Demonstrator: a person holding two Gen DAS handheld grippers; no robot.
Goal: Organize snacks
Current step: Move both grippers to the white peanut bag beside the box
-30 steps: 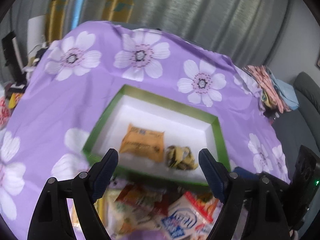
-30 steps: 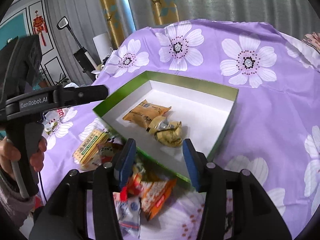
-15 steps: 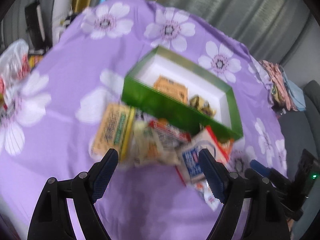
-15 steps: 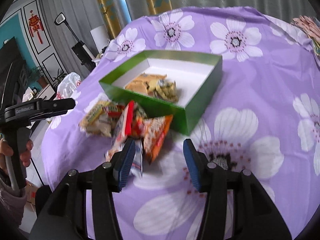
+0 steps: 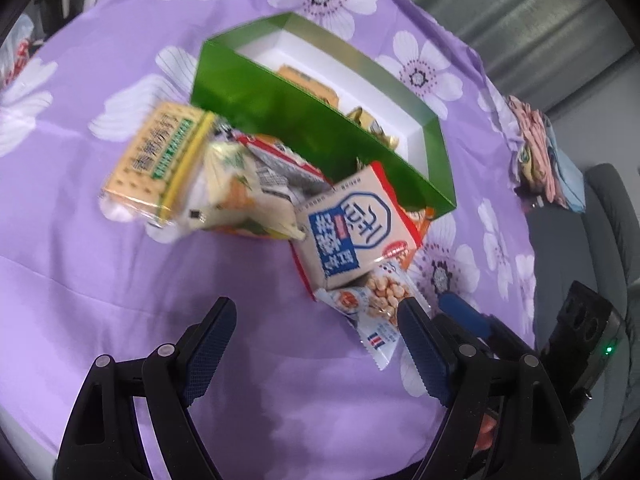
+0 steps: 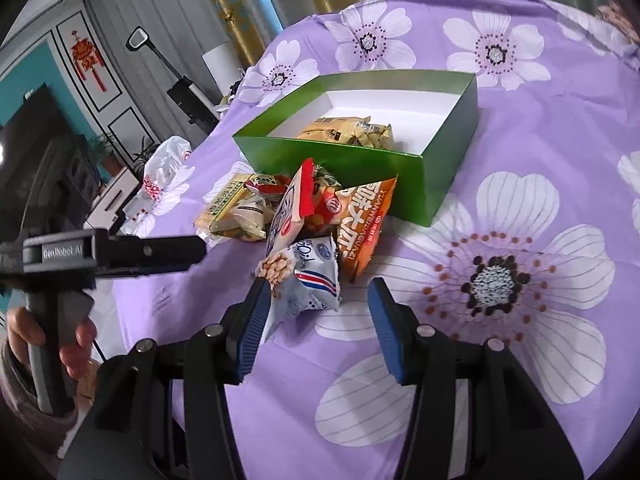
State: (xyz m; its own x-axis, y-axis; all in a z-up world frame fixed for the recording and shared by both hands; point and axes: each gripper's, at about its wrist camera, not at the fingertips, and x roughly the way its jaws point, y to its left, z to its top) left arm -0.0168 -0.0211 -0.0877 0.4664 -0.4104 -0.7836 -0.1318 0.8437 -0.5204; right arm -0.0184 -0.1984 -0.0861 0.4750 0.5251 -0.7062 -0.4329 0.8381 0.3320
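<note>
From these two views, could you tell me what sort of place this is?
Probably a home living room: a floral purple tablecloth, curtains, a red hanging ornament on panelled wall and a grey sofa.

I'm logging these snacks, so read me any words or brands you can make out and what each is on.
"GenRobot.AI": side of the left tool.
"YUANWEIDAGUAZI": orange packet, beside large Chinese characters.
Blue-and-white peanut packet: script too small to read.
Cracker pack and beige packet: Chinese print, blurred.

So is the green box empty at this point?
No. The green box is open-topped and holds a few yellowish snack packets at one end; the rest of its white floor is bare. Most snacks lie outside in a pile.
</note>
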